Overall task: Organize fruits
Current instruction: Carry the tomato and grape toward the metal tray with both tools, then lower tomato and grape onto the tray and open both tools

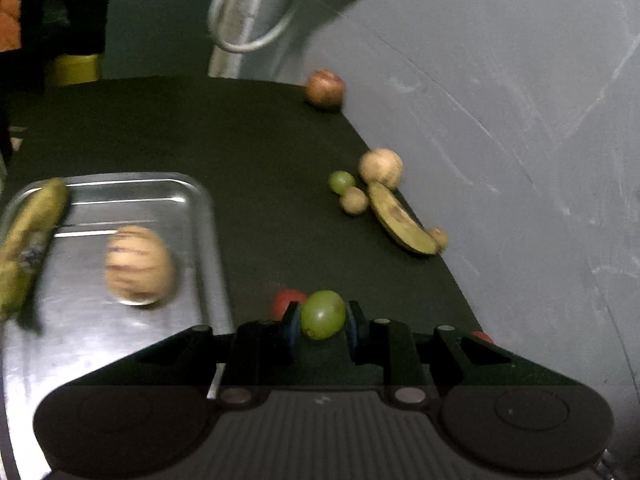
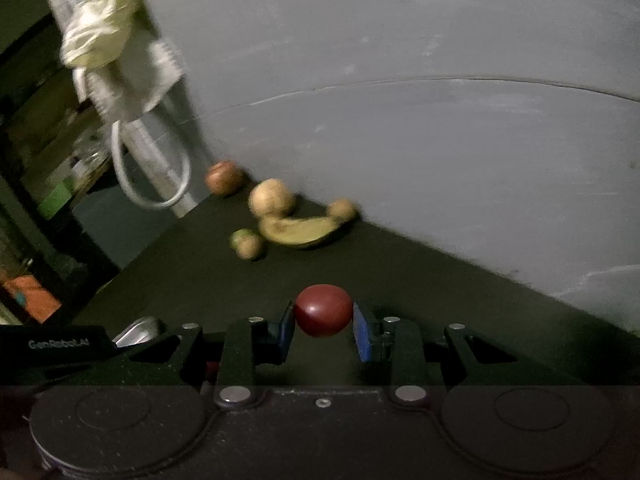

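Note:
My left gripper (image 1: 322,318) is shut on a green grape-like fruit (image 1: 323,314), held just right of a steel tray (image 1: 188,200). The tray holds a striped tan melon (image 1: 138,266) and a banana (image 1: 28,240). My right gripper (image 2: 323,322) has its blue pads around a dark red fruit (image 2: 323,315); the left pad touches it and a thin gap shows at the right pad. Loose fruits lie by the wall: a banana (image 1: 400,222) (image 2: 300,232), a tan round fruit (image 1: 380,167) (image 2: 272,198), a green grape (image 1: 341,181), a reddish apple (image 1: 325,89) (image 2: 224,177).
The dark mat (image 1: 240,140) ends at a grey wall (image 1: 500,120) on the right. A white cable loop (image 1: 248,20) (image 2: 148,184) hangs at the back. The tray corner (image 2: 138,330) shows left of the right gripper. A red fruit (image 1: 286,300) sits behind the left fingers.

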`<state>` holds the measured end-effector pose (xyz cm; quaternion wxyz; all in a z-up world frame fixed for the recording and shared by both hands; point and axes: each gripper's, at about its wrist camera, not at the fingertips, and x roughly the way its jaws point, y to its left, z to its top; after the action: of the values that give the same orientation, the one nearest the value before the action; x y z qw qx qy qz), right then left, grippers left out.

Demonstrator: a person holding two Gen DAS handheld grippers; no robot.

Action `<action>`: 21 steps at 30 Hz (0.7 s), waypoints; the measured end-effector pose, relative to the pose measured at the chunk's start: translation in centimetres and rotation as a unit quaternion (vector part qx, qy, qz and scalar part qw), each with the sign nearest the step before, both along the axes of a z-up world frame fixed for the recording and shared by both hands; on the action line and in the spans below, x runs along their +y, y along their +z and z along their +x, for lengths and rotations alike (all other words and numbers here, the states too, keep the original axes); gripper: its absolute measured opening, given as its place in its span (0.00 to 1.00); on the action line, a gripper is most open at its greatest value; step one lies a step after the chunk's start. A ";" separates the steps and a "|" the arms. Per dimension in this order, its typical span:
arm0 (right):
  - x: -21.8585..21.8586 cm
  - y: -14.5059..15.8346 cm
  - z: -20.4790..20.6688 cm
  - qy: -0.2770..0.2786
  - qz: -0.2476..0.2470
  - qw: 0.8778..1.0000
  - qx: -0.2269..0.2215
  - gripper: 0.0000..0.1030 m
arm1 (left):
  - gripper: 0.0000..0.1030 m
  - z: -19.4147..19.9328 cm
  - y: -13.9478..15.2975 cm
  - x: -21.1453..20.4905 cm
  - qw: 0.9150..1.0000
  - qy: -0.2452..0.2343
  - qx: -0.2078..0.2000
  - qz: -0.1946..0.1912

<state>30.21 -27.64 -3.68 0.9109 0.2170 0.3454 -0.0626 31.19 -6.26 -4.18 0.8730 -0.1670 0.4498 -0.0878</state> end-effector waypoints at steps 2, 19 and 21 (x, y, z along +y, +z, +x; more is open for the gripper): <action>1.3 0.2 0.1 0.018 0.000 1.000 -0.002 0.32 | 0.24 -0.6 0.3 1.4 1.000 0.014 -0.003 0.000; 13.6 -0.1 0.0 0.204 -0.016 0.979 0.008 0.32 | 0.24 -5.3 -0.7 13.7 0.989 0.149 0.018 0.007; 14.8 -0.5 0.2 0.230 -0.028 0.973 0.014 0.32 | 0.24 -5.5 -1.3 14.5 0.987 0.158 0.024 0.008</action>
<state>30.43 -12.81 -4.17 0.9016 0.1057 0.3970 0.1358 25.67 8.23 -5.47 0.8662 -0.2308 0.4394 0.0589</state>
